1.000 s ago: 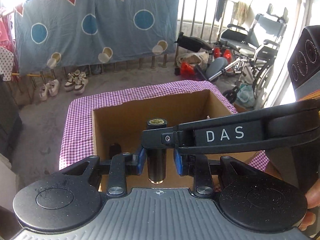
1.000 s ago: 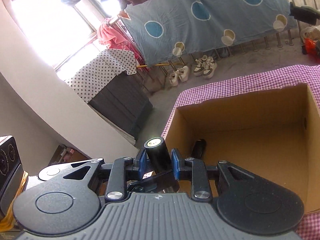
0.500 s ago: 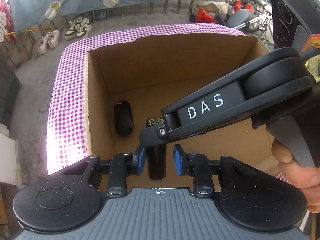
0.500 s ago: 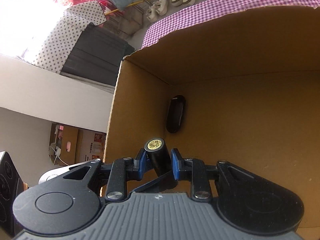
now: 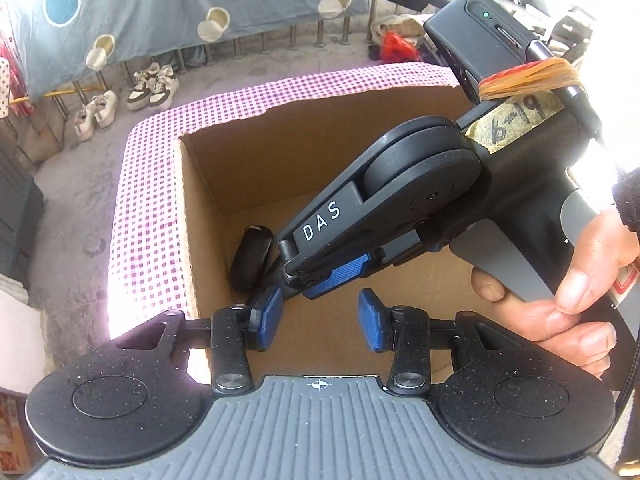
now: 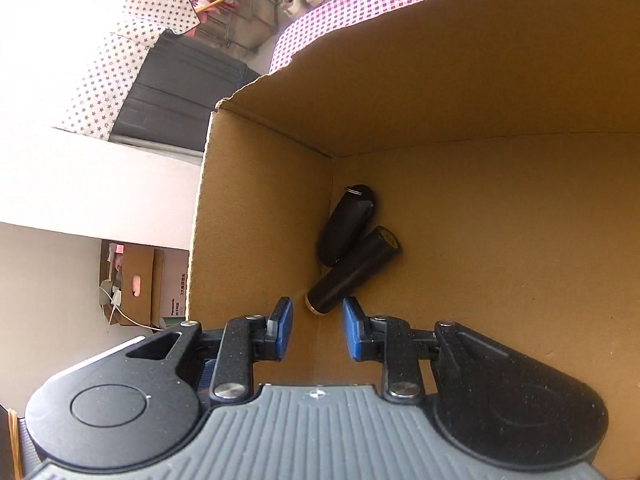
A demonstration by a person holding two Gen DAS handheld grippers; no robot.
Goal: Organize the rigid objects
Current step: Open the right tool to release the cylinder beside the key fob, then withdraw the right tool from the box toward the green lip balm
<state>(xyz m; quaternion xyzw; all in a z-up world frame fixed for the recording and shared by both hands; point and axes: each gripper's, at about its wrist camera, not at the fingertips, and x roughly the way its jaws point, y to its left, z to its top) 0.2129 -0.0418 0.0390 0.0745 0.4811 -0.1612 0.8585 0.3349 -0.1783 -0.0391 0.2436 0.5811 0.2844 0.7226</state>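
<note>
Left wrist view: the left gripper [image 5: 320, 316] hangs over the near edge of an open cardboard box [image 5: 200, 248] that stands on a purple checked cloth [image 5: 144, 216]. Its jaws are opening, and nothing is between the blue pads, only bare box floor. The right gripper [image 5: 320, 280], held in a hand [image 5: 560, 300], reaches down into the box from the right and crosses in front of the camera. Behind its tip a black oval case [image 5: 250, 258] lies on the box floor near the left wall; the rest of the floor there is hidden by the tool.

Right wrist view: the right gripper [image 6: 317, 326] points down into the same box [image 6: 256, 216], its jaws narrowly apart and empty. On the floor, close to the left wall, lie two things: the black oval case [image 6: 348, 224] with a small metal ring at its far end, and a black cylinder [image 6: 354, 270] lying on its side, touching the case, its near end just beyond the fingertips.
</note>
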